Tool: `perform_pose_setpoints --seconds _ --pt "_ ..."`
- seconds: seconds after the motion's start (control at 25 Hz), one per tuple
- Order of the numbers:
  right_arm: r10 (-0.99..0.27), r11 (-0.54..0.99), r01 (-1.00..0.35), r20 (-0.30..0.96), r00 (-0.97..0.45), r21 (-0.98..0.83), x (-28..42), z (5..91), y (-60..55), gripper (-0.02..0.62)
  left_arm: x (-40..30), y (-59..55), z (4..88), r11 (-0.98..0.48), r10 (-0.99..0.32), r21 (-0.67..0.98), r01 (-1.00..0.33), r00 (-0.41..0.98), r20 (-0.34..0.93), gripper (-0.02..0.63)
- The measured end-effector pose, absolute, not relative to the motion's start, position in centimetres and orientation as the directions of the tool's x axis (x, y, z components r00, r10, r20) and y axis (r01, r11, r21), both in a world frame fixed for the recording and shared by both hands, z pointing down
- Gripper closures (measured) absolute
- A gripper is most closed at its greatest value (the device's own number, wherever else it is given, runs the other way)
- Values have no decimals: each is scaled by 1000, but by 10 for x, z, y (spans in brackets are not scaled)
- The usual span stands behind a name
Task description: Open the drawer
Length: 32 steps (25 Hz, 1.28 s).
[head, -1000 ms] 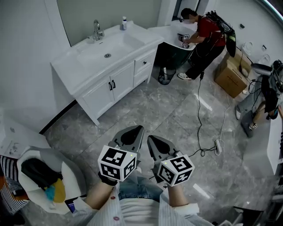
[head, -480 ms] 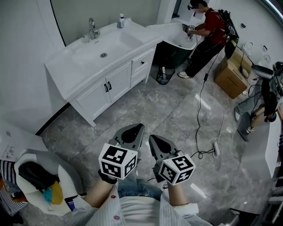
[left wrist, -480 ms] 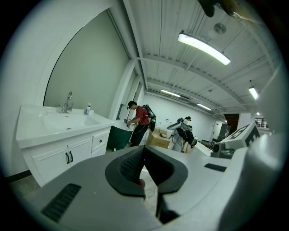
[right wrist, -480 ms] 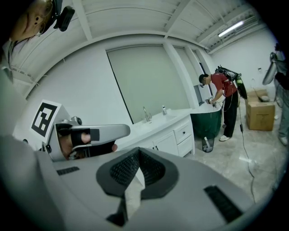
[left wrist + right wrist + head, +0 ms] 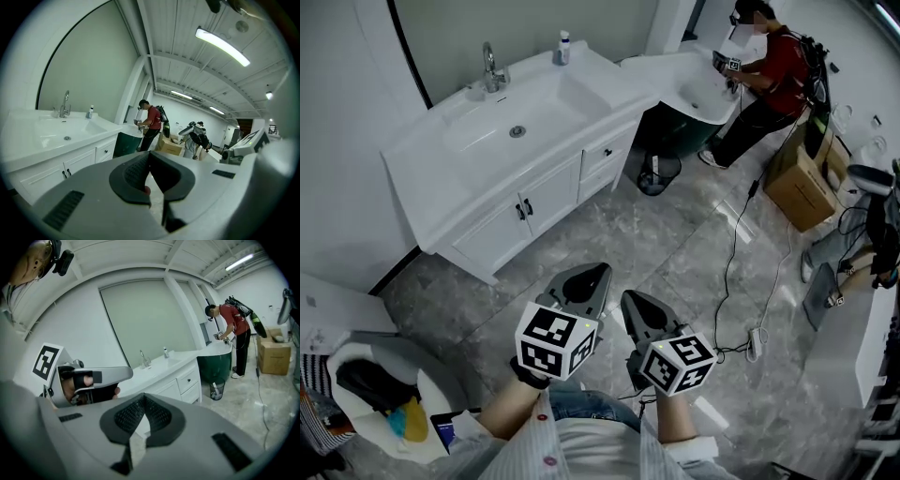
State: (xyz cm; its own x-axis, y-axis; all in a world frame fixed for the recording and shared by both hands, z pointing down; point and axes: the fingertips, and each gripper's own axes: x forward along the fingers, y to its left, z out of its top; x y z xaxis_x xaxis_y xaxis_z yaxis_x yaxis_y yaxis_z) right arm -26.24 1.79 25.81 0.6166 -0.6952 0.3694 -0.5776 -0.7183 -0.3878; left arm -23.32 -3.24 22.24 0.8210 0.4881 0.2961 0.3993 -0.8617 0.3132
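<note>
A white vanity with a basin and tap stands against the far wall. Its drawer with a dark knob is at the right end, above a second drawer front; it is closed. The same drawer shows small in the left gripper view and in the right gripper view. Both grippers are held side by side low over the floor, well short of the vanity. My left gripper has its jaw tips together with nothing between them. My right gripper is also shut and empty.
A person in a red top bends over a second basin on a dark green base. A waste bin stands beside the drawers. A cable and power strip lie on the floor at right, near a cardboard box. A white seat with a bag is at lower left.
Both grippers have travelled forward together across the tiled floor, and the vanity now lies nearer and more to the left in the head view. Both pairs of jaws stay shut.
</note>
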Motion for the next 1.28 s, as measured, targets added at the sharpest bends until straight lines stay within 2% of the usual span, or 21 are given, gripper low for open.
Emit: perform_pose_setpoints --seconds 0.32,0.8,1.28 --pt "-687 -725 -560 372 624 -401 -179 261 8 588 -151 -49 222 -866 482 307 395 824 299 592" --pt "-685 -728 -561 387 617 -394 -107 268 0 588 -85 -68 228 -874 460 314 370 838 293 592" --pt "-762 -647 -636 388 519 -419 3 280 21 587 12 -58 236 -926 320 305 225 894 312 592"
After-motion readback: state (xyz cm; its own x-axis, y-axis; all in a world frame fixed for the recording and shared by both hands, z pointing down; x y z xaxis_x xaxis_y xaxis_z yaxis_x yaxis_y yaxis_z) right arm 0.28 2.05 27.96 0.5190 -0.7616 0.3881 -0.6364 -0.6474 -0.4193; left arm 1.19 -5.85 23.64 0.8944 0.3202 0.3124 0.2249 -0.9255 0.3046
